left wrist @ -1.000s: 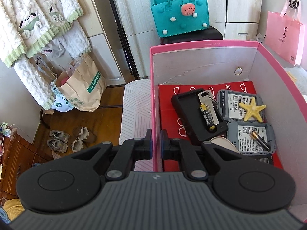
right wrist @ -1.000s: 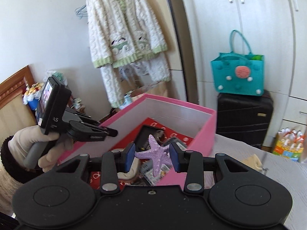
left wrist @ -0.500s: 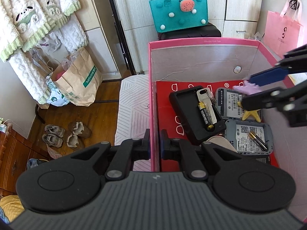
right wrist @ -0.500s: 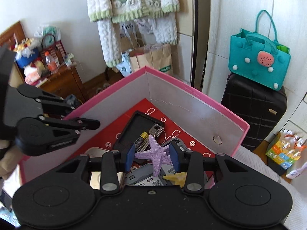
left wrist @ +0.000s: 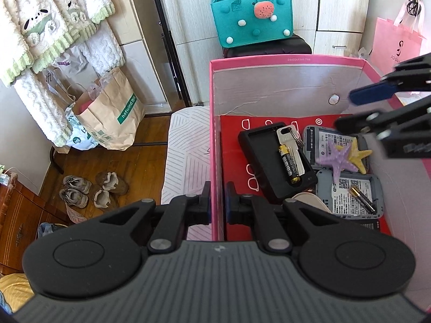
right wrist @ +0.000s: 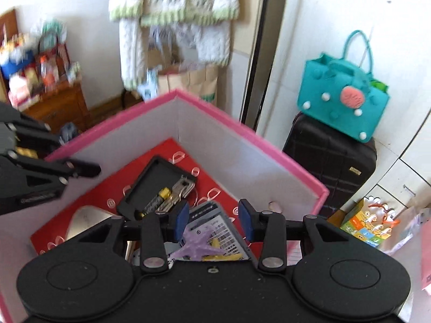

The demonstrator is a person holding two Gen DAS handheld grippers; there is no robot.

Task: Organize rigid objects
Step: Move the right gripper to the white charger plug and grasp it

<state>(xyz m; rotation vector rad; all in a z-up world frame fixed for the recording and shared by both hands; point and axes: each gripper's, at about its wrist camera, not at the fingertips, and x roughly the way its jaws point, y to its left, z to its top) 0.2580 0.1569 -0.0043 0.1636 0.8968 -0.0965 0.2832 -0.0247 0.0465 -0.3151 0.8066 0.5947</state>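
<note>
My left gripper (left wrist: 217, 200) is shut on the left wall of the pink box (left wrist: 215, 140). The purple starfish (left wrist: 336, 158) lies inside the box on the yellow starfish (left wrist: 359, 156) and a grey device (left wrist: 347, 196). My right gripper (right wrist: 212, 220) is open and empty just above the purple starfish (right wrist: 195, 247); it also shows in the left wrist view (left wrist: 361, 107) over the box's right side. A black tray (left wrist: 272, 158) in the box holds a battery (left wrist: 288, 164) and a key (left wrist: 285, 137).
A teal bag (left wrist: 250, 16) sits on a black suitcase (right wrist: 328, 158) behind the box. A pink bag (left wrist: 396, 43) hangs at right. A paper bag (left wrist: 113, 115) and shoes (left wrist: 91, 185) are on the wooden floor at left. The box stands on a striped cloth (left wrist: 186, 158).
My right gripper opened and let go of the purple starfish, which dropped into the box onto the yellow starfish. The left gripper kept its hold on the box wall.
</note>
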